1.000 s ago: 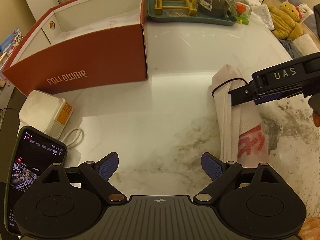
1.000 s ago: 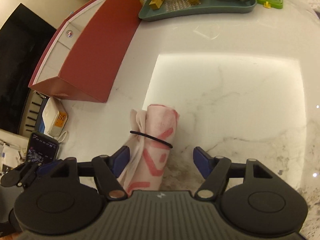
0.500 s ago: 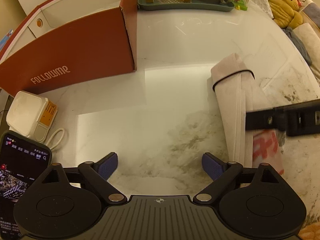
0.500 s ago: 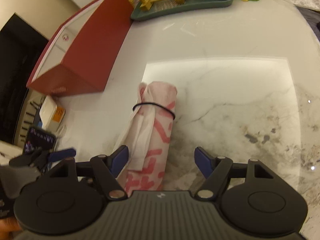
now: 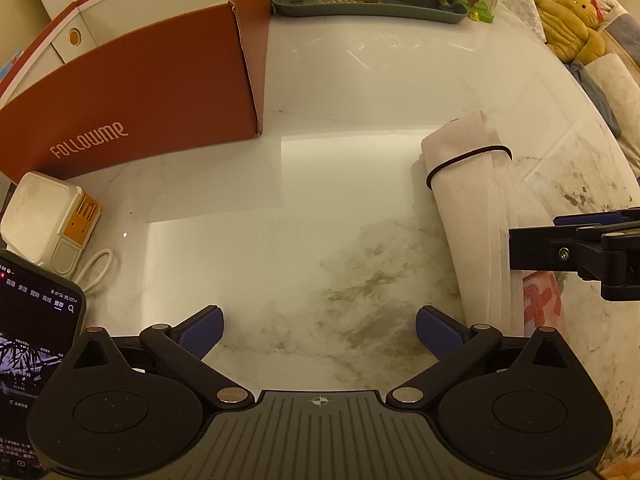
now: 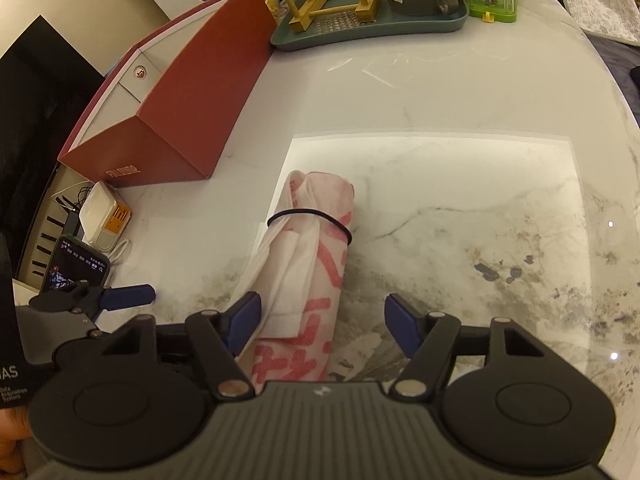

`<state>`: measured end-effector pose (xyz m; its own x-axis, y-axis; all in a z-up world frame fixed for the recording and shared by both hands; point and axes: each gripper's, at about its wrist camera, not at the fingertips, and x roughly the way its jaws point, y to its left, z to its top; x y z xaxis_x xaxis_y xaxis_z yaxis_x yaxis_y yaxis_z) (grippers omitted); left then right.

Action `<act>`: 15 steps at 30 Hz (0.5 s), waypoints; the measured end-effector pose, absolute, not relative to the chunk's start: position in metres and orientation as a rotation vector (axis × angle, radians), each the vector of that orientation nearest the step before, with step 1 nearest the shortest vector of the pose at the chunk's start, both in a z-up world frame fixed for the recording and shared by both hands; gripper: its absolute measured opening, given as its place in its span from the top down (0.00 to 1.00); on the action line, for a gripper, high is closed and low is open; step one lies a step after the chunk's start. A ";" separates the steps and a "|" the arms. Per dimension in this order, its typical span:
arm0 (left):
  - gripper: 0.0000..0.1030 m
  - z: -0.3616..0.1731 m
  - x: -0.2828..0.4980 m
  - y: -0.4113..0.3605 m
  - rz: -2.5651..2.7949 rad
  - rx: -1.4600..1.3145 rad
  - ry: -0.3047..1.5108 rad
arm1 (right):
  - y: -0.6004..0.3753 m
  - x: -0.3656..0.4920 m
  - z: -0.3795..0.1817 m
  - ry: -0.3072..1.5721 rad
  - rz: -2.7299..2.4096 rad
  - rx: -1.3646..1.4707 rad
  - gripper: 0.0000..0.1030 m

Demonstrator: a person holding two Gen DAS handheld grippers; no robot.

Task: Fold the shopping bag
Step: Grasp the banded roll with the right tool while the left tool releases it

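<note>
**Rolled bag lies banded on the desk**

The shopping bag (image 6: 308,264), rolled up with a black band (image 6: 310,216) around it, rests on the marble desk (image 6: 460,208). The right claw (image 6: 322,320) gapes wide around its near end; the left claw (image 5: 318,330) hangs wide too, holding nothing, beside the red box (image 5: 132,108).

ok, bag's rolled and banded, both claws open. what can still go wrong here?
1. The hair tie sits near the far end of the rolled bag, so the near end may unroll.
2. The right claw straddles the bag's near end; withdrawing could drag it.
3. The left claw is close to the phone.
</note>
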<state>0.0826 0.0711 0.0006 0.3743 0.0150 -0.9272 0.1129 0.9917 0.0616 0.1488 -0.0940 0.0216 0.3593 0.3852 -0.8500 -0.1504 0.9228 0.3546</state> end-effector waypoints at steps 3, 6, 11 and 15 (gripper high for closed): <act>0.00 0.001 0.081 0.070 -0.060 0.125 1.187 | -0.094 0.146 0.024 1.138 0.352 0.222 0.33; 0.00 0.002 0.080 0.068 -0.057 0.129 1.187 | -0.094 0.144 0.027 1.127 0.358 0.219 0.33; 0.00 0.003 0.078 0.065 -0.050 0.141 1.186 | -0.096 0.142 0.028 1.131 0.361 0.223 0.33; 0.00 0.004 0.077 0.063 -0.040 0.149 1.183 | -0.097 0.139 0.029 1.129 0.365 0.215 0.33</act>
<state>0.0773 0.0635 0.0036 0.3789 0.0470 -0.9242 0.1096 0.9894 0.0953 0.1394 -0.0968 0.0293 0.3772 0.3902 -0.8399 -0.1756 0.9206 0.3488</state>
